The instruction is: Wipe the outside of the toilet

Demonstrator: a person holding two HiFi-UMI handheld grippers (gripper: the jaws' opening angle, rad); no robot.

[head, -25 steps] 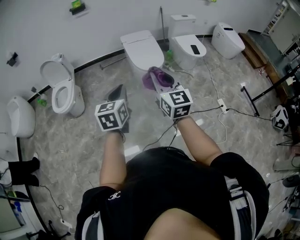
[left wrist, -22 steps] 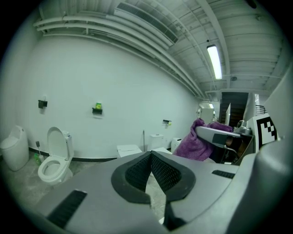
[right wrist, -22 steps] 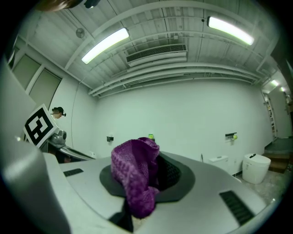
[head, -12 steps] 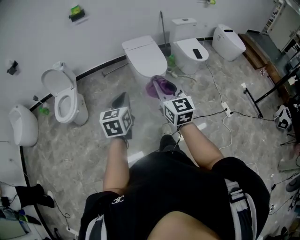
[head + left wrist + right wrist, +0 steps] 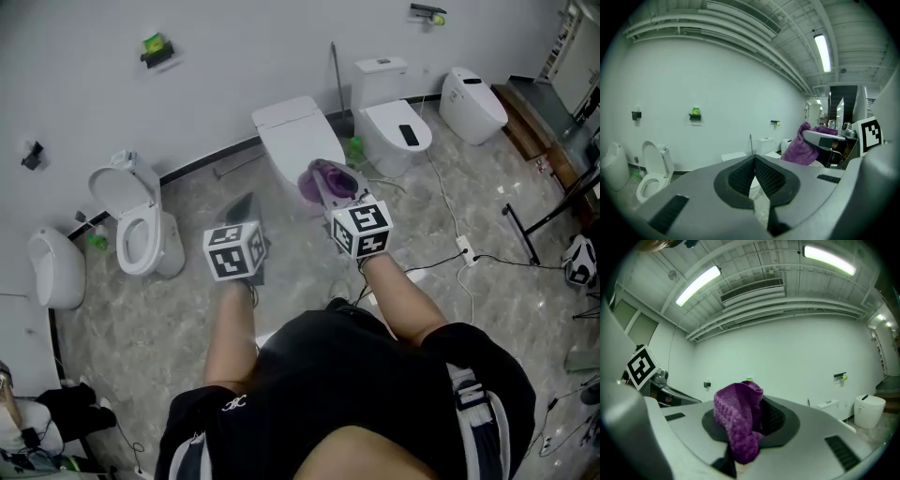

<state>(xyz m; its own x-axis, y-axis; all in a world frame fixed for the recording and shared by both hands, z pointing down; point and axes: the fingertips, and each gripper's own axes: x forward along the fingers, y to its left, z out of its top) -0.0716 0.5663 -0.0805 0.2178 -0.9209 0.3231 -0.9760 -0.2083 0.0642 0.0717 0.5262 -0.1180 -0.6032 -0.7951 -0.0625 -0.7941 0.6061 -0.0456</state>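
Off to your left there's an open-lid toilet (image 5: 141,225) w/ a white wall fixture (image 5: 56,267) beside it; on your right, a power strip (image 5: 462,246) + cables (image 5: 516,262) on the floor (image 5: 141,328).

White toilet (image 5: 292,139) against wall, lid shut; purple cloth (image 5: 322,178) bunched, clamped in right claw (image 5: 758,420).

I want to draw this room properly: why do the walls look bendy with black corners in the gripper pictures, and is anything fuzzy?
Left gripper view: a wide-angle lens curves the wall and leaves dark corners; the ceiling lamp glares white. Right gripper view: same bending; the purple cloth, close up, looks soft. Head view: lines straighter, light even.
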